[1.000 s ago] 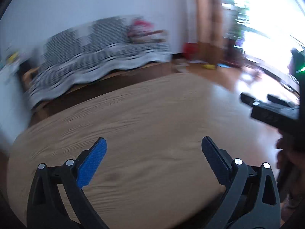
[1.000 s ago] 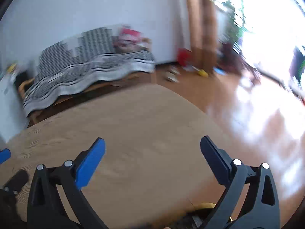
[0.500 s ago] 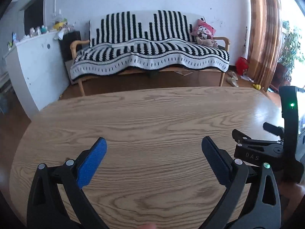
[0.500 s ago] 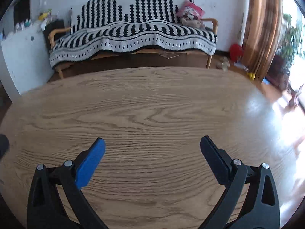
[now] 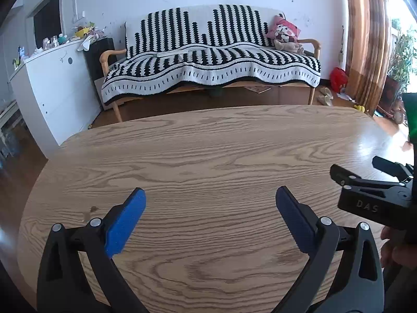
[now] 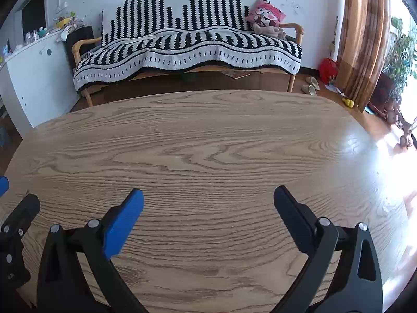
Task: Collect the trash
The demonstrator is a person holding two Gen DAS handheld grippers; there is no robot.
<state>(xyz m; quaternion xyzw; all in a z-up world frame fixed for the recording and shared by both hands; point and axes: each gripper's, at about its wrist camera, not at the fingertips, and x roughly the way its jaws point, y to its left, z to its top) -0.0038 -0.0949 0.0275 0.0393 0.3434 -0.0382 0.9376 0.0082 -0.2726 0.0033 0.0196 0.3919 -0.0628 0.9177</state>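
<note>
No trash shows on the oval wooden table (image 5: pixel 208 156) in either view. My left gripper (image 5: pixel 210 195) is open and empty, held low over the table's near part. My right gripper (image 6: pixel 208 195) is open and empty too, beside it; its black body shows at the right edge of the left wrist view (image 5: pixel 375 195). Part of the left gripper shows at the left edge of the right wrist view (image 6: pixel 15 224). The table shows in the right wrist view (image 6: pixel 208 143) as bare wood.
A bench with a black-and-white striped blanket (image 5: pixel 208 60) and a pink cushion (image 5: pixel 284 31) stands against the far wall. A white cabinet (image 5: pixel 49 83) with clutter is at the left. A striped curtain (image 5: pixel 365 39), plants and small floor items are at the right.
Both views have swung left from the bright window side and settled to face the bench squarely. The blur has gone. Both grippers stay open.
</note>
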